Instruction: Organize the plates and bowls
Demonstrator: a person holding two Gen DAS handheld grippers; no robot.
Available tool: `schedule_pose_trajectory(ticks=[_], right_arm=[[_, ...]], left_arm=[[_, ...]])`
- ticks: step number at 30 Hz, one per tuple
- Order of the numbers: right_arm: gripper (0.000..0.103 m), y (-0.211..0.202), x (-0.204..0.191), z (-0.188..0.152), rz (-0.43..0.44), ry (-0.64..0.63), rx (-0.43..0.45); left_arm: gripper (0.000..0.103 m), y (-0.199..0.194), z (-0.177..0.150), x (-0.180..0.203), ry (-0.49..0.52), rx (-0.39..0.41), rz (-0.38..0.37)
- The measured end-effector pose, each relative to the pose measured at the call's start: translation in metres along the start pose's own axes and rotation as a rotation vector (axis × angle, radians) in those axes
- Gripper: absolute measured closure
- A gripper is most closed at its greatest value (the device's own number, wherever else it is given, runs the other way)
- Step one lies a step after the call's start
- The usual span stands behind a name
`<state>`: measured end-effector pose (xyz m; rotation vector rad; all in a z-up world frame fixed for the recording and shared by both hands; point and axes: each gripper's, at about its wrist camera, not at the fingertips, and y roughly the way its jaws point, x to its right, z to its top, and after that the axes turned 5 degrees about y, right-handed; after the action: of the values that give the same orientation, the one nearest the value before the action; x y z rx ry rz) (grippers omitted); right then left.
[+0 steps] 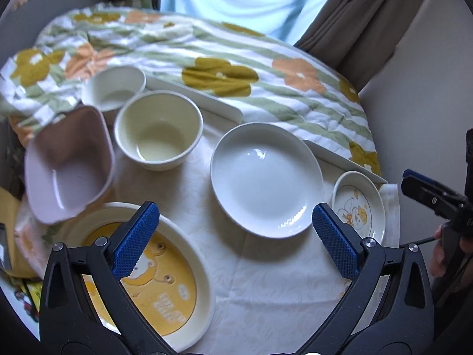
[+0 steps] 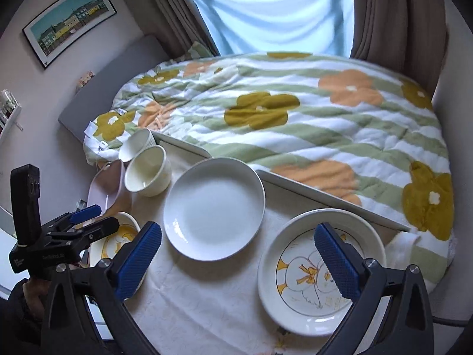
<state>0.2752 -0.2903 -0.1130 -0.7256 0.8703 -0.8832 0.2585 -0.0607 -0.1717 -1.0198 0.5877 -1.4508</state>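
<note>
White plate (image 1: 266,177) sits in middle of the table (image 1: 280,281), ahead of both grippers & between them. Yellow-print plate (image 1: 165,281) is under left gripper (image 1: 233,239), duck-print plate (image 2: 319,269) under right gripper (image 2: 238,260); each is nearer its own side. Both grippers are wide apart, holding nothing, touching nothing. Bowls stand at far left.

1. A quilt (image 2: 295,124) printed with orange and mustard flowers is lying spread across the bed beyond the worktop (image 2: 207,295).
2. Brown curtains (image 2: 396,14) are hanging beside a pale blue blind (image 2: 272,9).
3. A framed picture (image 2: 69,20) is hanging on the wall.
</note>
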Motion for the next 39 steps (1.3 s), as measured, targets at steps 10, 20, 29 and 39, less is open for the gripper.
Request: schedule_pose_trajectory(ticks=[10,20,29,39], right_arm=[[0.033,0.107,0.027,0.02,0.034,-0.003,-0.185],[0.065,0.145,0.034,0.013,0.067,-0.03,-0.266],[0.089,0.15,0.034,0.01,0.031,-0.068,-0.271],[0.089,0.144,0.033,0.007,0.034,-0.073,-0.243]], left_arm=[[0.022,0.094,0.009,-0.014,-0.027,-0.182,-0.019],[0.06,0.115,0.002,-0.017,0.012,-0.226,0.002],[0.085,0.115,-0.002,-0.013,0.061,-0.206,0.052],[0.085,0.108,-0.001,-0.004,0.118,-0.175,0.096]])
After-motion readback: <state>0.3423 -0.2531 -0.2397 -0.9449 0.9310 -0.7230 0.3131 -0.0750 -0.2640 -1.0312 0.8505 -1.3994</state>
